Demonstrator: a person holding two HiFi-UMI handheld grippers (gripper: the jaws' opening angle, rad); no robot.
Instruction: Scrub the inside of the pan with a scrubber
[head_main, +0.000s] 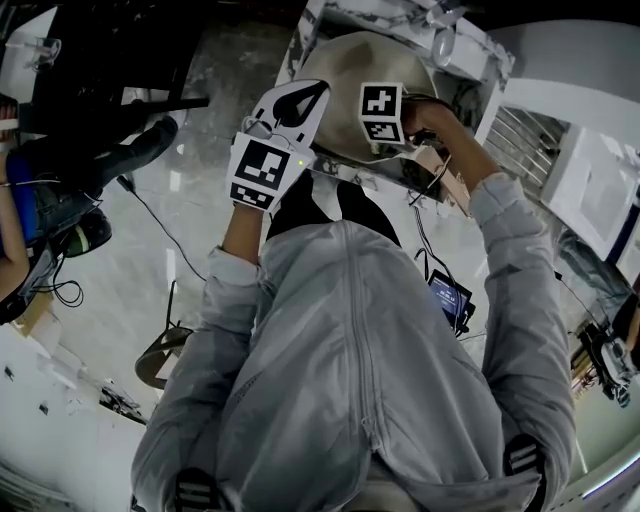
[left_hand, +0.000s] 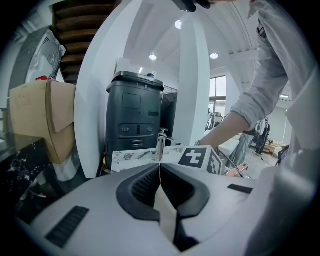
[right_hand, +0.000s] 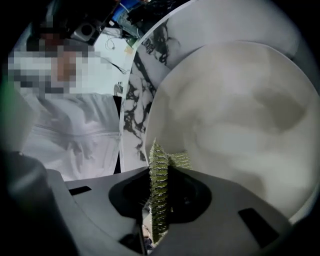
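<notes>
**Marble counter (right_hand: 134, 95), pan (right_hand: 240, 120) and a pinched scrubber (right_hand: 158, 156)**

Marble counter stands in front of the person, at 12 o'clock in the head view. The pan lies there with its pale inside open to the camera. In the right gripper view the pan fills the picture from 12 to 5 o'clock, and the counter's edge runs beside it at 10 o'clock.

The right gripper (right_hand: 160, 175) has its jaws pressed on the green scrubber, which stands on edge between them. The scrubber's top reaches up near the pan's rim; if it touches the pan, I cannot tell.

The left gripper (left_hand: 160, 169) is held beside the right one, at its 9 o'clock in the head view. Its jaws are together with nothing between them. Past its jaws stand a tap (left_hand: 161, 145) at 12 o'clock, a black bin (left_hand: 134, 110) at 11 o'clock and a box (left_hand: 40, 120) at 9 o'clock.
</notes>
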